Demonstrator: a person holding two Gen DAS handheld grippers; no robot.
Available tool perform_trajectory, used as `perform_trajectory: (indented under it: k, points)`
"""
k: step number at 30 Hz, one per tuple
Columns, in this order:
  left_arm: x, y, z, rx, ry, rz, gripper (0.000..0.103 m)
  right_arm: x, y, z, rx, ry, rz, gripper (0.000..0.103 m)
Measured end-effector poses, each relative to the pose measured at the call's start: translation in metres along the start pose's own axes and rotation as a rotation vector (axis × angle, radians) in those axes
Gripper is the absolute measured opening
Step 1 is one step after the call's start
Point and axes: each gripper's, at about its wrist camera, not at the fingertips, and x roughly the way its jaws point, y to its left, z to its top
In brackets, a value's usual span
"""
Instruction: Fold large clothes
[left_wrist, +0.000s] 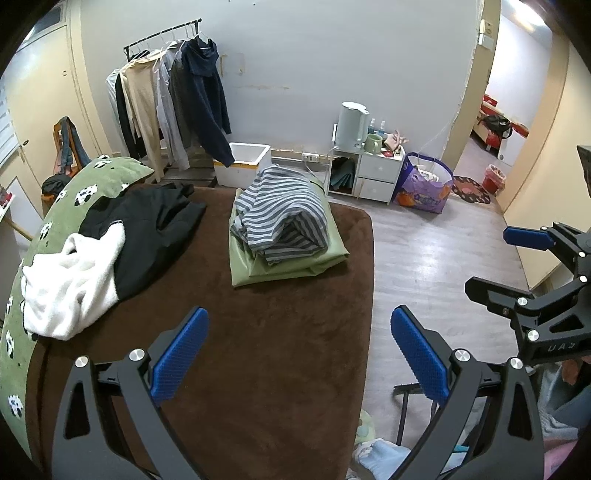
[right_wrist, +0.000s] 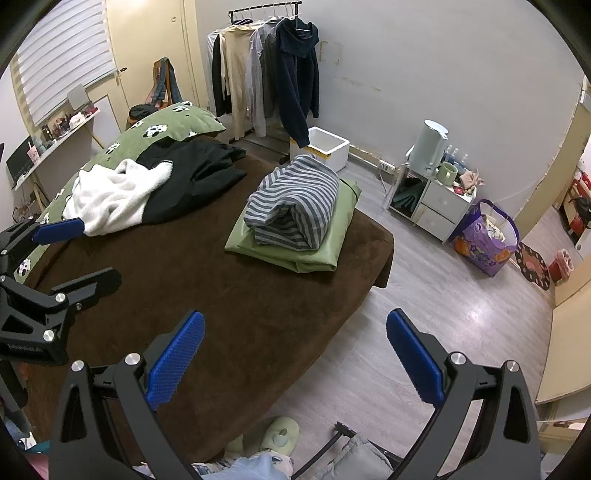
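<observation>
A folded grey-striped garment (left_wrist: 282, 216) (right_wrist: 295, 206) lies on a folded green garment (left_wrist: 291, 264) (right_wrist: 291, 254) at the far right of the brown bed (left_wrist: 258, 350) (right_wrist: 221, 295). A crumpled black garment (left_wrist: 147, 229) (right_wrist: 195, 177) and a white fluffy one (left_wrist: 70, 288) (right_wrist: 114, 195) lie unfolded at the left. My left gripper (left_wrist: 299, 350) is open and empty above the bed's near edge; it also shows in the right wrist view (right_wrist: 74, 251). My right gripper (right_wrist: 295, 354) is open and empty, beside the left one (left_wrist: 506, 262).
A green panda-print blanket (left_wrist: 55, 206) (right_wrist: 159, 129) lies along the bed's left side. A clothes rack (left_wrist: 173, 92) (right_wrist: 266, 66), white box (left_wrist: 243, 162), small cabinet with kettle (left_wrist: 369, 166) and purple bag (left_wrist: 424, 184) stand on the floor beyond. Slippers (right_wrist: 277, 435) lie by the bed.
</observation>
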Motion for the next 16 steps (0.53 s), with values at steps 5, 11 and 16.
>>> perform_trajectory:
  k: [5,11,16]
  points:
    - [-0.001,0.002,0.001,-0.011,-0.002,0.010,0.097,0.001,0.001,0.002,-0.004,-0.004,0.000,0.097]
    - [-0.002,0.004,-0.001,-0.024,0.006,0.015,0.097,0.003,0.002,0.005,-0.010,0.000,0.003,0.097]
    - [-0.001,0.003,0.000,-0.023,0.008,0.015,0.097,0.003,0.007,0.010,-0.017,-0.001,0.004,0.097]
